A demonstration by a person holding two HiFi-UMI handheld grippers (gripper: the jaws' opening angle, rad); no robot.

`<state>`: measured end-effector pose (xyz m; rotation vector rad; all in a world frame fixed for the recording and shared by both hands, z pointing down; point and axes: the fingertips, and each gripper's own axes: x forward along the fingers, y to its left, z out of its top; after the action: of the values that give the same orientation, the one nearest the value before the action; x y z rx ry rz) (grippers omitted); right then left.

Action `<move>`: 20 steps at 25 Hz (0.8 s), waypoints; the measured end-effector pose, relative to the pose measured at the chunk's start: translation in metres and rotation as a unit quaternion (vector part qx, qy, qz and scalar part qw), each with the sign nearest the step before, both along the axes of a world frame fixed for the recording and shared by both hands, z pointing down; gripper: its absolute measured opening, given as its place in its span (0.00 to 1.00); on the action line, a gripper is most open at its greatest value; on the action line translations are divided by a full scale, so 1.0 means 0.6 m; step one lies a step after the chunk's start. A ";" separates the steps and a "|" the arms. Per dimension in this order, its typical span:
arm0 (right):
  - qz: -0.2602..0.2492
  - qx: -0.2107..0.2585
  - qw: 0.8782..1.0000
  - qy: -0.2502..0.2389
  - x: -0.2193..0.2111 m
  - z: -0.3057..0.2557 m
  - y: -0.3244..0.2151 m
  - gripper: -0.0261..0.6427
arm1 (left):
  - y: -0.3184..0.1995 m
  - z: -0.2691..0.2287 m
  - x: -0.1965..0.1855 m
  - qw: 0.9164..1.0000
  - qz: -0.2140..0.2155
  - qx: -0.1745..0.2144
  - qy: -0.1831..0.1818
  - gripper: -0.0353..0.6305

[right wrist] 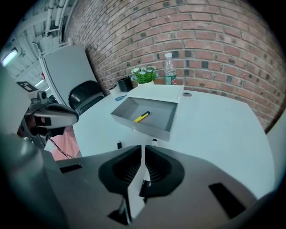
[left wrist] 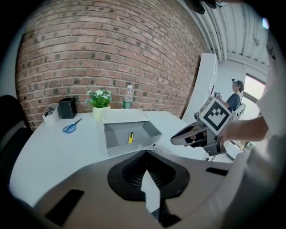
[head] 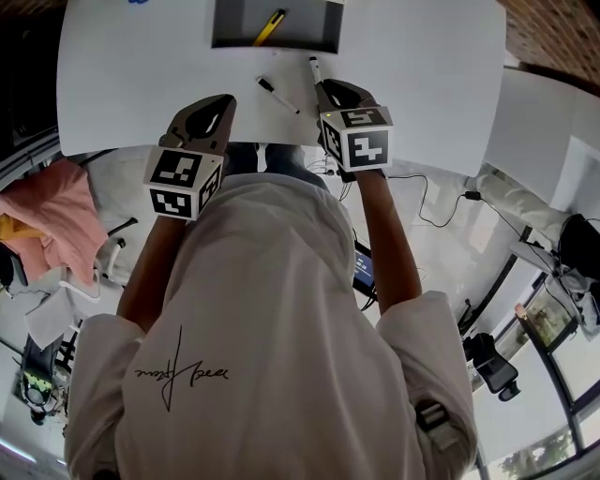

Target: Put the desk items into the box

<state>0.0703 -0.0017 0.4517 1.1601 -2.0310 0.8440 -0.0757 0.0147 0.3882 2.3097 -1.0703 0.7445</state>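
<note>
Since only one thing has made it in so far, I'd say this job has barely started.

Head view first: the grey open-top box (head: 225, 28) sits at the far side of the white table (head: 141, 75), and a slim yellow pen (head: 270, 26) is lying inside it. Two items are out on the table, closer to the person. One is a black-and-white marker (head: 278, 95) lying at a slant, and the other is a second white marker with a black cap (head: 315, 68) just right of it. Both arms reach forward over the near table edge, with the claws angled forward and down. The left claw (head: 225, 101) hovers left of the markers, clear of them. The right claw (head: 323, 87) has its tip right by the near end of the second marker, but I can't tell if it's touching.

Left gripper view: this claw's jaws are pressed together with nothing in them. Blue-handled scissors (left wrist: 69, 127) lie on the table left of the box, near a black square pen pot (left wrist: 67, 108). My guess is the scissors need boxing too.

Right gripper view: the jaws are closed down to a hairline slit and look empty. The box with the pen is straight ahead, and the marker ends peek over the claw's body. So that's one in, with two markers and maybe the scissors to go. The right claw would have to open up before it can grab anything.
</note>
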 end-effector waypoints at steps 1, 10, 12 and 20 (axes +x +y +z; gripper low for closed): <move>0.000 -0.002 1.000 0.001 0.001 0.004 0.000 0.08 | -0.001 0.000 -0.002 1.000 -0.004 -0.003 0.006 0.06; 0.001 -0.017 1.000 0.011 -0.003 0.032 0.004 0.08 | 0.007 0.003 -0.009 1.000 -0.007 -0.009 0.010 0.06; 0.001 -0.022 1.000 0.012 -0.004 0.041 0.006 0.10 | 0.008 0.005 -0.012 1.000 -0.008 -0.010 0.009 0.06; 0.006 -0.042 0.999 0.018 0.000 0.070 0.004 0.18 | 0.007 0.010 -0.020 1.000 -0.014 -0.017 0.004 0.06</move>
<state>0.0703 0.0007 0.4935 1.1343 -1.9425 0.8986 -0.0875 0.0191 0.3942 2.2630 -1.0755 0.7373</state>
